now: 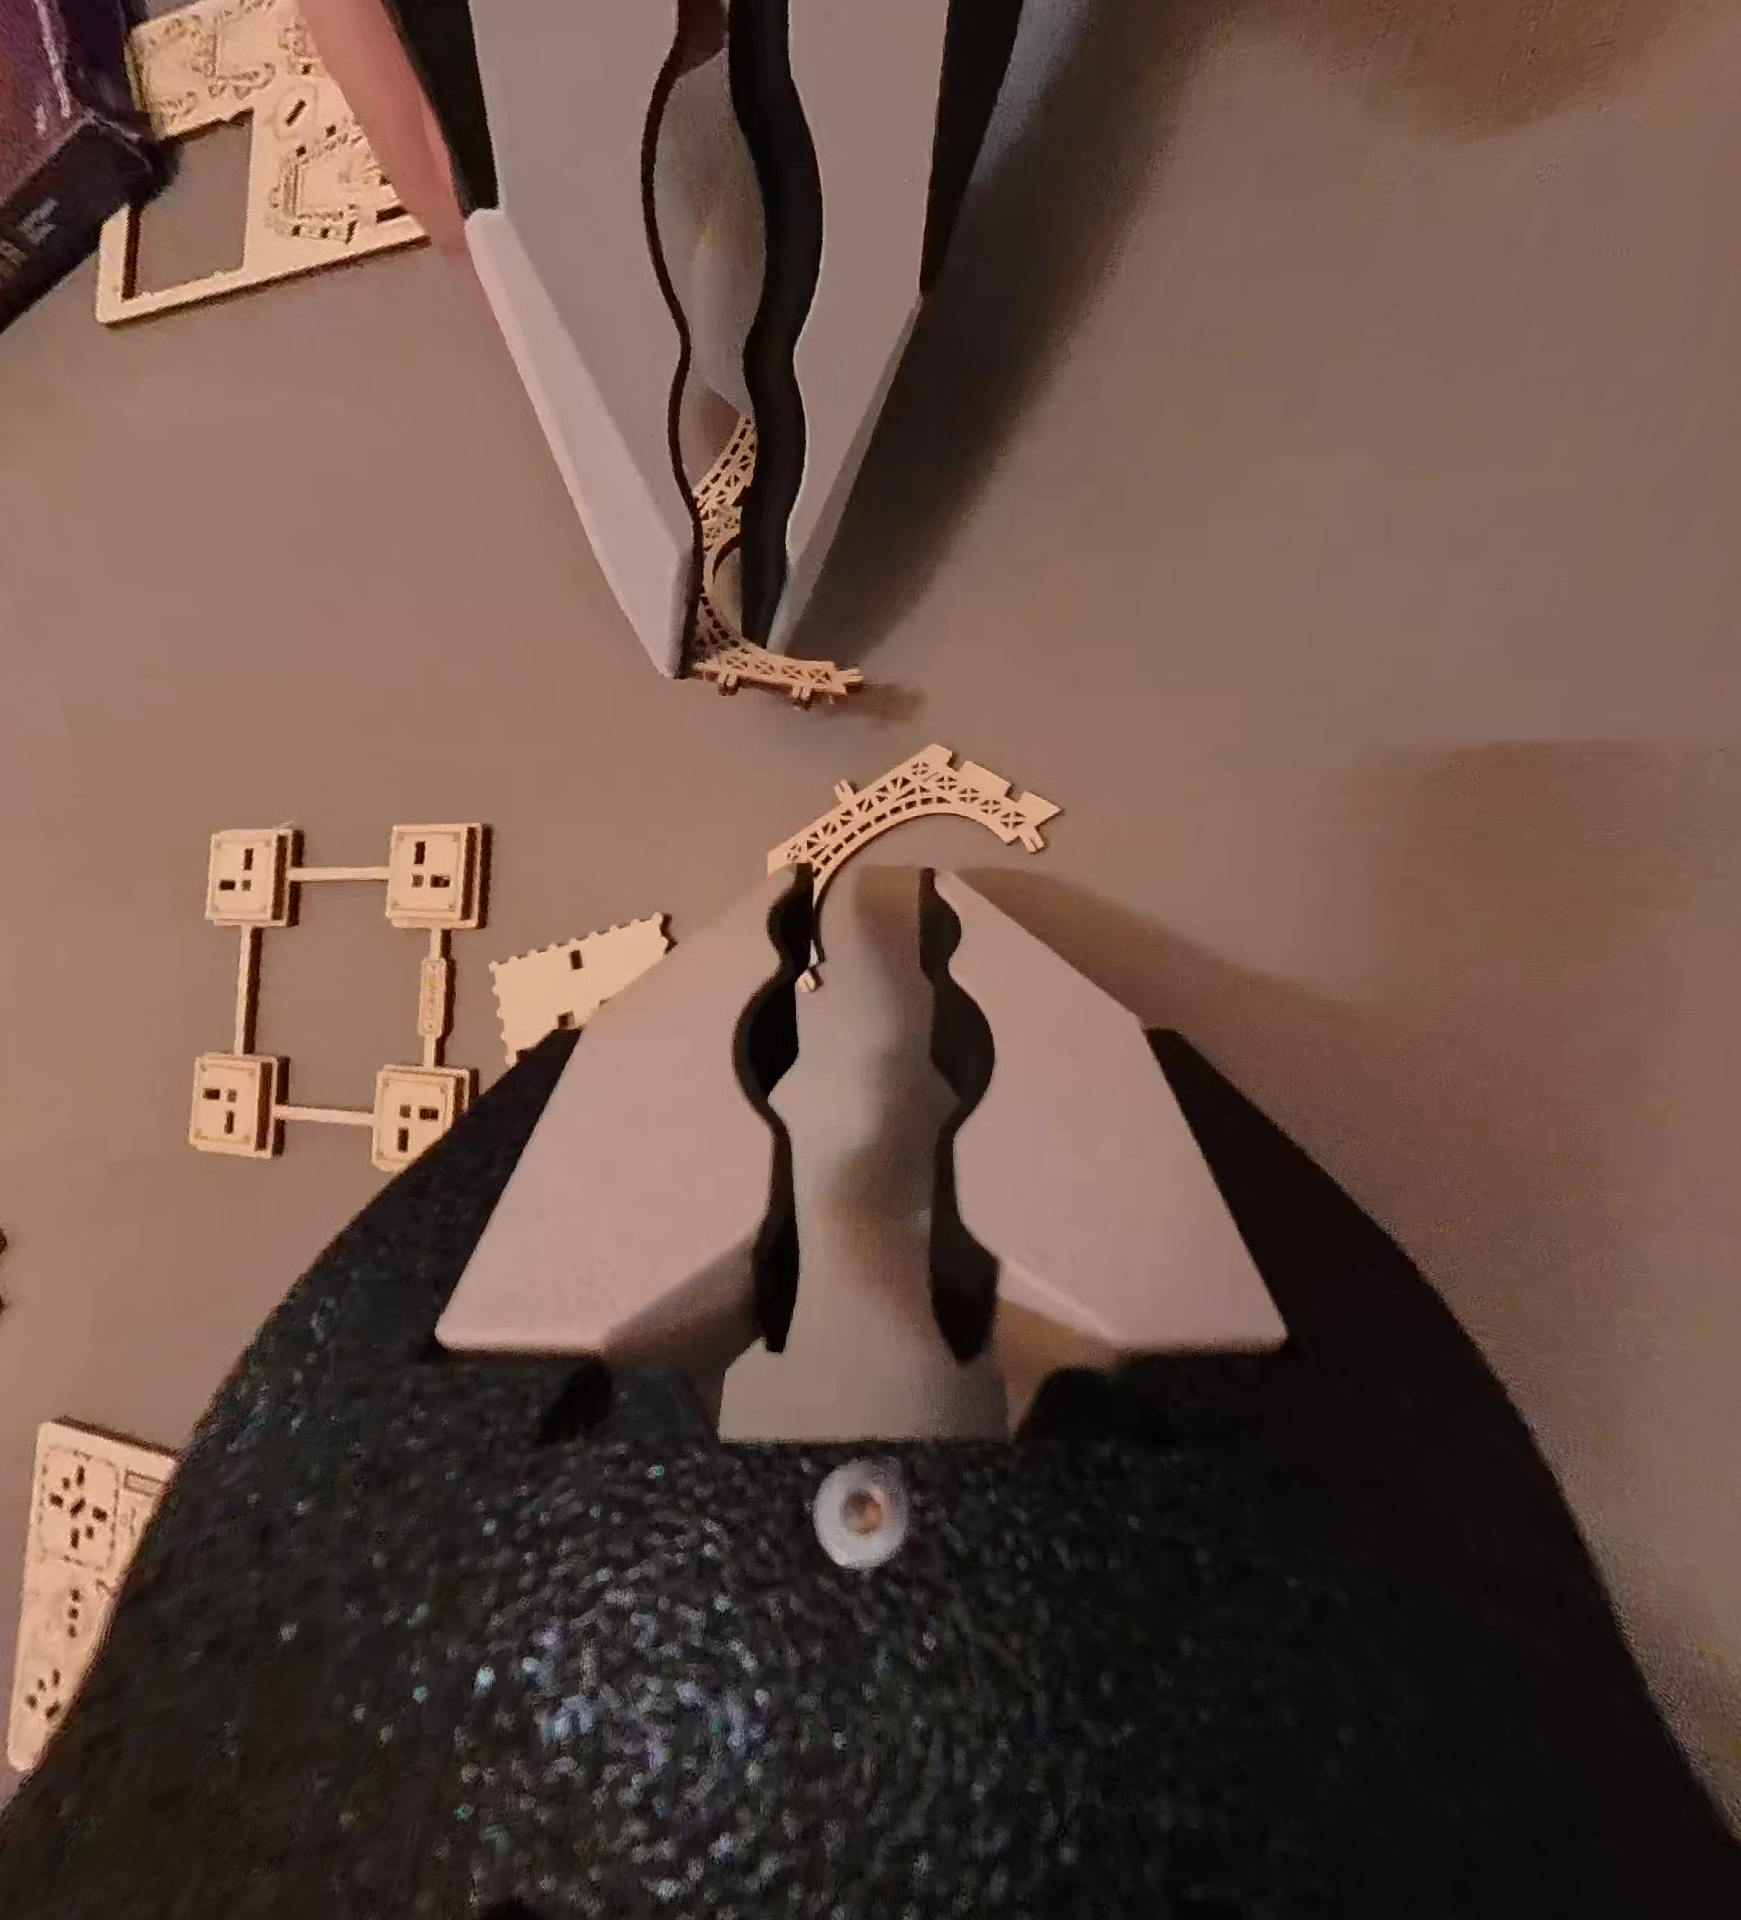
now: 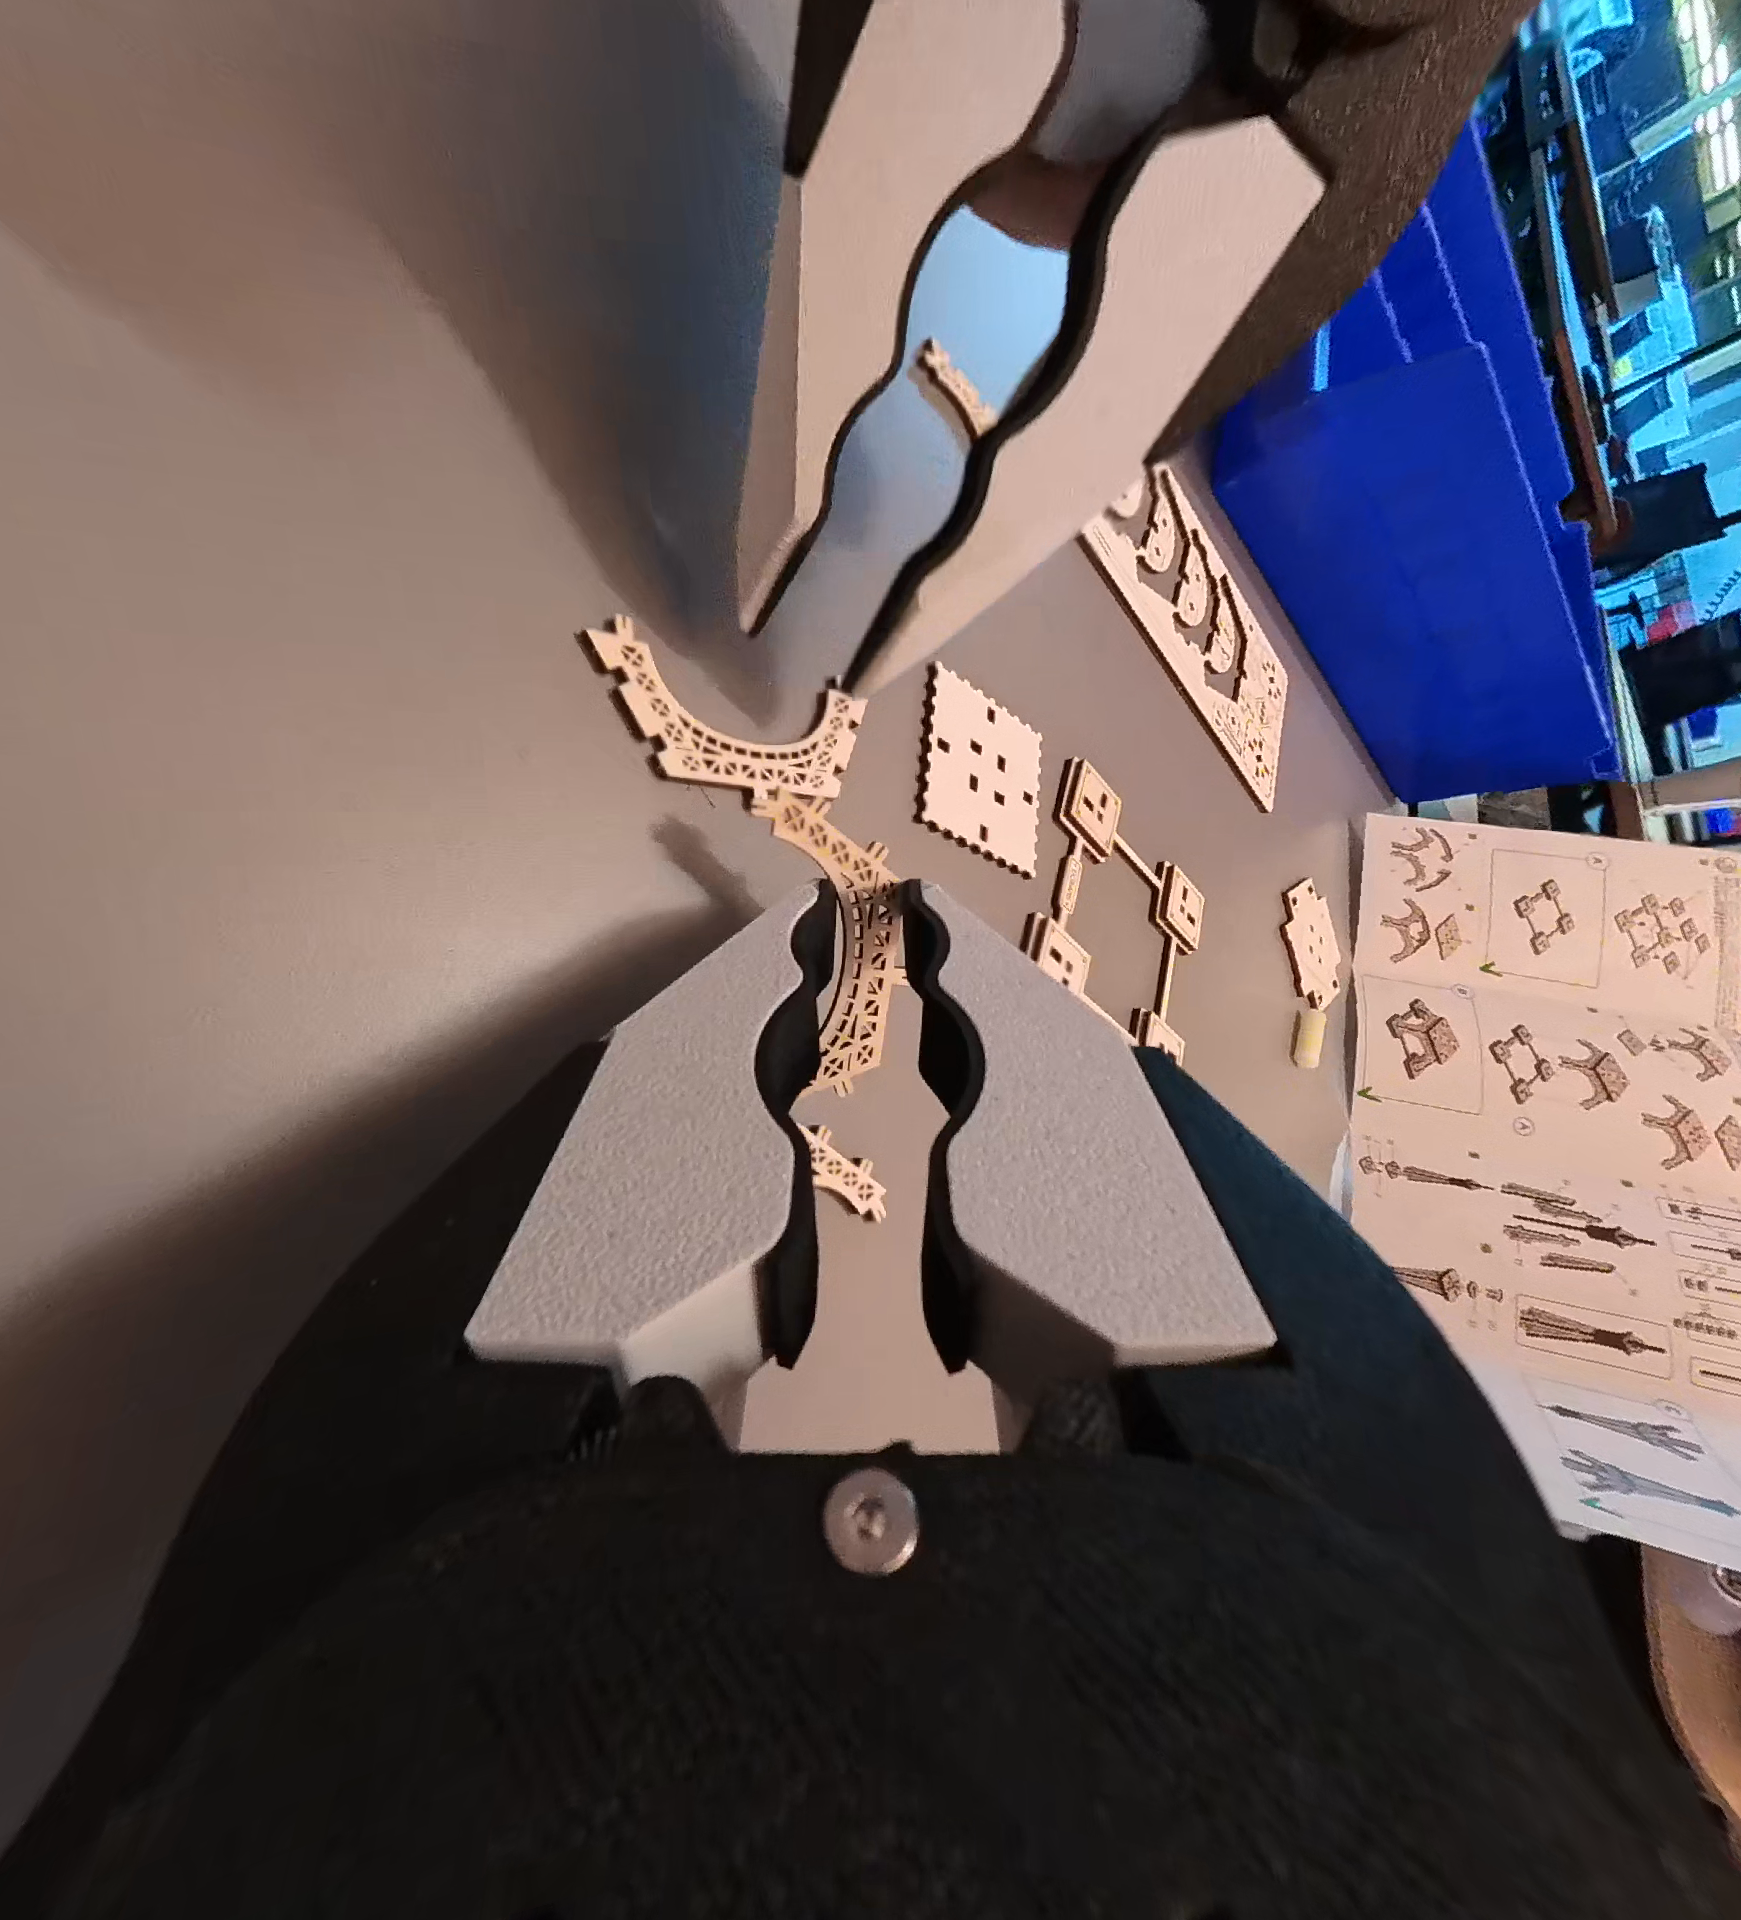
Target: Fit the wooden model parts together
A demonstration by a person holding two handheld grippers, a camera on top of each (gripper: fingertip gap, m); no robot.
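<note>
Two pale wooden lattice arch pieces are on the grey table [image 1: 1261, 520]. My right gripper [image 2: 868, 894] is shut on one arch [image 2: 861, 987] and holds it on edge. Its foot [image 1: 793, 675] touches the table, seen in the left wrist view under the right gripper [image 1: 731, 655]. The other arch [image 1: 913, 810] lies just ahead of my left gripper [image 1: 866, 878], which is open. One end of it is tucked against the left finger. In the right wrist view this arch [image 2: 710, 748] meets the held one, below the left gripper [image 2: 801, 652].
A square frame with corner blocks [image 1: 336, 997], a notched square panel [image 2: 980, 769], a small plate [image 2: 1313, 935] and part sheets [image 1: 253, 177] lie to the side. An instruction sheet [image 2: 1572, 1143], a blue bin [image 2: 1417, 571] and a dark box [image 1: 4, 177] border the area. The left gripper's tips are roughly 5 cm from the right gripper's.
</note>
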